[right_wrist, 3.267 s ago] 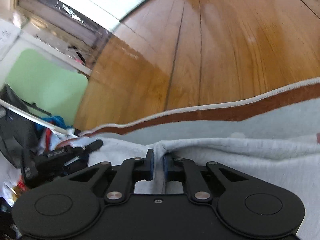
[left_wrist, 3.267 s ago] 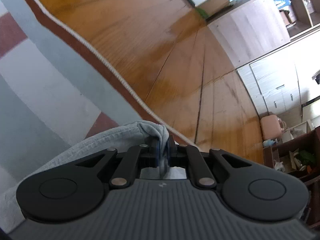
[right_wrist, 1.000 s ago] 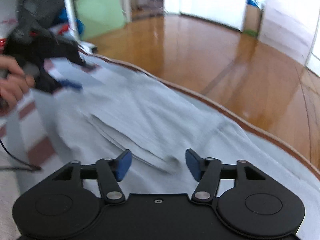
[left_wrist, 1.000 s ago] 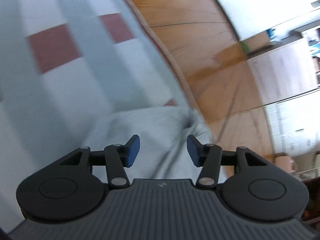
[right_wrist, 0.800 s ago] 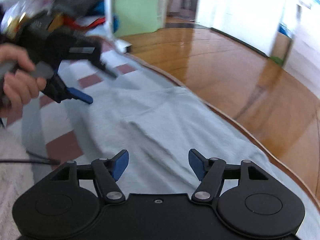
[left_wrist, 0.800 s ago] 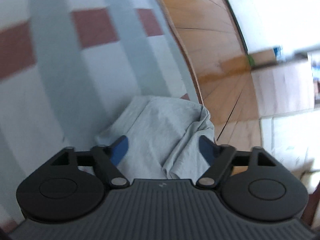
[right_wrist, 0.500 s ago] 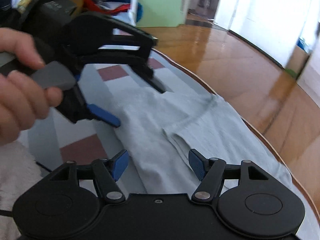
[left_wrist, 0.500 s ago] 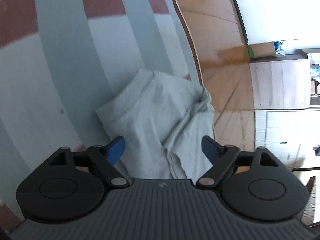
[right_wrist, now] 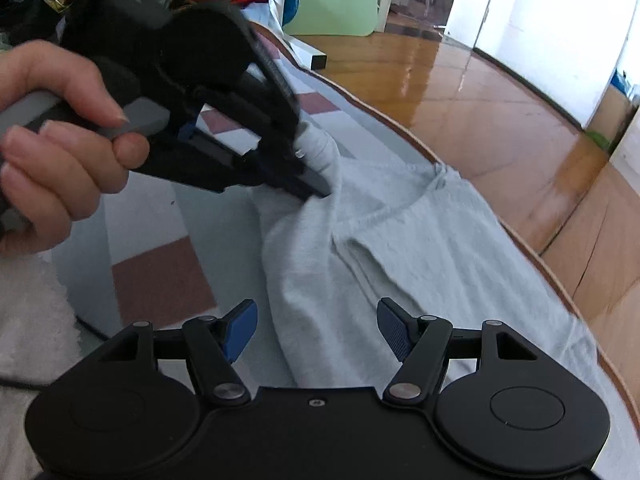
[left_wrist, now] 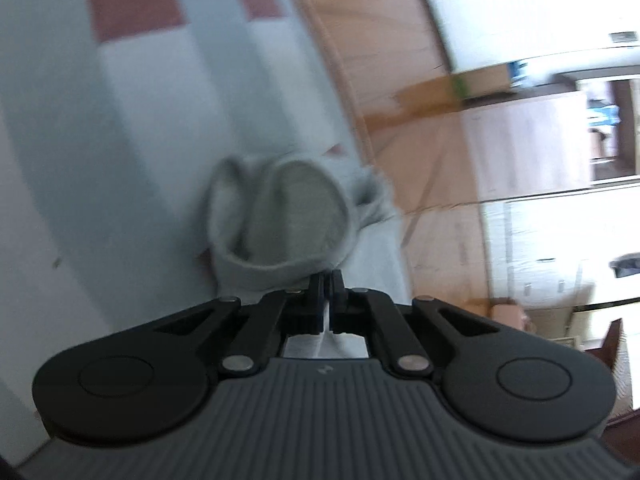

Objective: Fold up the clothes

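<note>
Half a second earlier the left gripper stood wide over the grey garment; now its fingers are clamped together on a bunched corner of the cloth, which puffs up just ahead of them. Seen from the right wrist, the hand holding that tool pinches the garment's near corner. The right gripper has swung round to face the garment and hovers over its near edge, fingers apart with cloth beneath them but nothing held.

The garment lies on the checked rug, close along the rug's brown border, beyond which is the wooden floor.

The step in hand looks like taking hold of two corners for a fold. Next, the right gripper probably needs to drop and close on the edge below it.

Room is open across the rug to the garment's left; the border side is tight, so a fold towards the rug's middle seems safer.
</note>
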